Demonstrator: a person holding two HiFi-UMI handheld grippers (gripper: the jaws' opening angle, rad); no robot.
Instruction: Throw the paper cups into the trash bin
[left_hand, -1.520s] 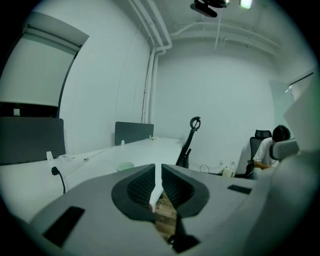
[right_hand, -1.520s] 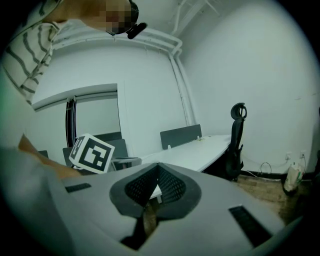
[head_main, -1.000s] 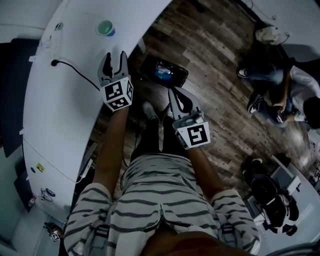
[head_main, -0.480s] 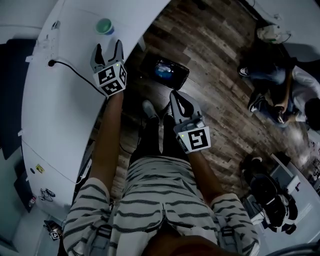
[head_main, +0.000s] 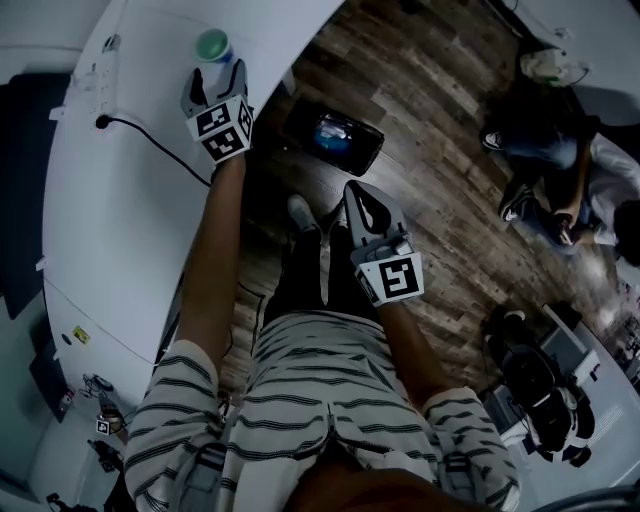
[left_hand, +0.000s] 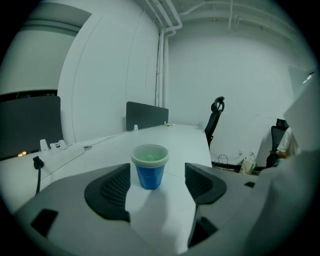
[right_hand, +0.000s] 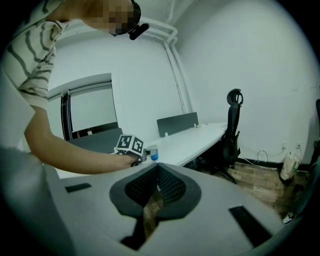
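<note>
1. Since the earlier frame our left gripper (head_main: 215, 78) has travelled up the desk (head_main: 120, 200) toward the paper cup (left_hand: 149, 167). Its jaws have just been opening, and the pads press on nothing.
2. Those jaws now stand spread wide. The cup stands just ahead of them, centred on the gap and touching neither pad.
3. We see the cup upright near the desk's curved edge, the one that borders the wooden floor (head_main: 450, 100).
4. Our right gripper (head_main: 358, 195) hangs over that floor, well apart from the cup, with its jaws pressed together on nothing.
5. Each gripper's cube bears black-and-white square markers.
6. The cup is blue with a pale green inside. Its rim looks doubled, as if two cups were nested.
</note>
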